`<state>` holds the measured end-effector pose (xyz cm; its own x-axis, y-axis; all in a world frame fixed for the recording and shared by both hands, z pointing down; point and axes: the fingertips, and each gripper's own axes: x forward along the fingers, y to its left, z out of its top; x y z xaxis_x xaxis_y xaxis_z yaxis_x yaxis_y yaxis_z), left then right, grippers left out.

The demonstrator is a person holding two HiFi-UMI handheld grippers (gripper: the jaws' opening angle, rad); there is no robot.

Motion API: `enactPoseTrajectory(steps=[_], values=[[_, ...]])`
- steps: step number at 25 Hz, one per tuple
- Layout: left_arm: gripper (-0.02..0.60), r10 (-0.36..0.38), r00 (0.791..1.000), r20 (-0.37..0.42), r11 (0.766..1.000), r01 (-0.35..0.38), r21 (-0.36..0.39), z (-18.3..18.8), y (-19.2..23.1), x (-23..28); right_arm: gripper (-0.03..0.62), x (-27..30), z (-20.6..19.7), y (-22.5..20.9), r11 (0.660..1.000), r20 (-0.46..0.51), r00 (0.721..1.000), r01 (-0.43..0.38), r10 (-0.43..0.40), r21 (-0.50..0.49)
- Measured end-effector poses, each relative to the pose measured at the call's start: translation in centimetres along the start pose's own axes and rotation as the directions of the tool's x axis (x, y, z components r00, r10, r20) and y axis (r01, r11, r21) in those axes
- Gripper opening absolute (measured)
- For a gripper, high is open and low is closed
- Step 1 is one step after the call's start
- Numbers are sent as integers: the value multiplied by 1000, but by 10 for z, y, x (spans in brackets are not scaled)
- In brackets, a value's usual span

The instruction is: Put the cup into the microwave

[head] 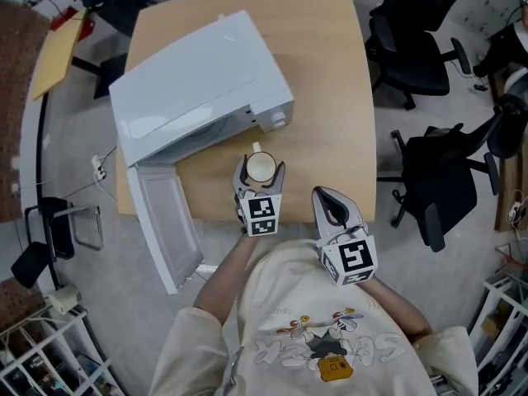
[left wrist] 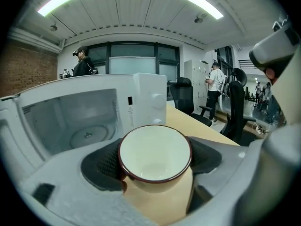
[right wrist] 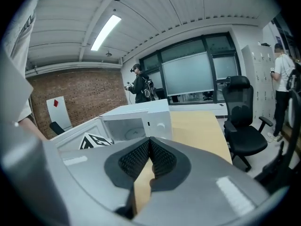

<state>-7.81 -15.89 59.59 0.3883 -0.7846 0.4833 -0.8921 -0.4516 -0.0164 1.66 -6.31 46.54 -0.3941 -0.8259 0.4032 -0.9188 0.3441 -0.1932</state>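
A cream cup [left wrist: 157, 166] with a dark red rim sits upright between the black pads of my left gripper [left wrist: 155, 160], which is shut on it. From above, the cup [head: 261, 167] and left gripper [head: 260, 172] hover over the table's front part, just in front of the white microwave [head: 198, 89]. The microwave's door [head: 169, 225] hangs wide open toward me, and its empty chamber with the turntable [left wrist: 87, 135] shows in the left gripper view. My right gripper [head: 330, 200] is shut and empty, to the right near the table's front edge; its pads [right wrist: 162, 160] touch.
The wooden table [head: 330, 73] carries only the microwave. Black office chairs [head: 412, 48] stand to the right, a wire rack [head: 49, 353] at lower left. People stand far off by the windows [left wrist: 82, 62].
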Motion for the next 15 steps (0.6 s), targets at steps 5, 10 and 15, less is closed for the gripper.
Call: enactPoseTrajectory(steps=[5,10,15], values=[[399,107,994,7,993,-106,-46,0,44,-20,6,22,-1,24,996,-14,996,-91,90,-19],[399,196,980,9,975,-194,-104,-1,90,-30,6,40,0,50,987,-22,988,-157,156,-40],[399,253,967,8,958,-250,-139,1,135,-26,6,60,4,64,984,-28,985,-171,170,-48]])
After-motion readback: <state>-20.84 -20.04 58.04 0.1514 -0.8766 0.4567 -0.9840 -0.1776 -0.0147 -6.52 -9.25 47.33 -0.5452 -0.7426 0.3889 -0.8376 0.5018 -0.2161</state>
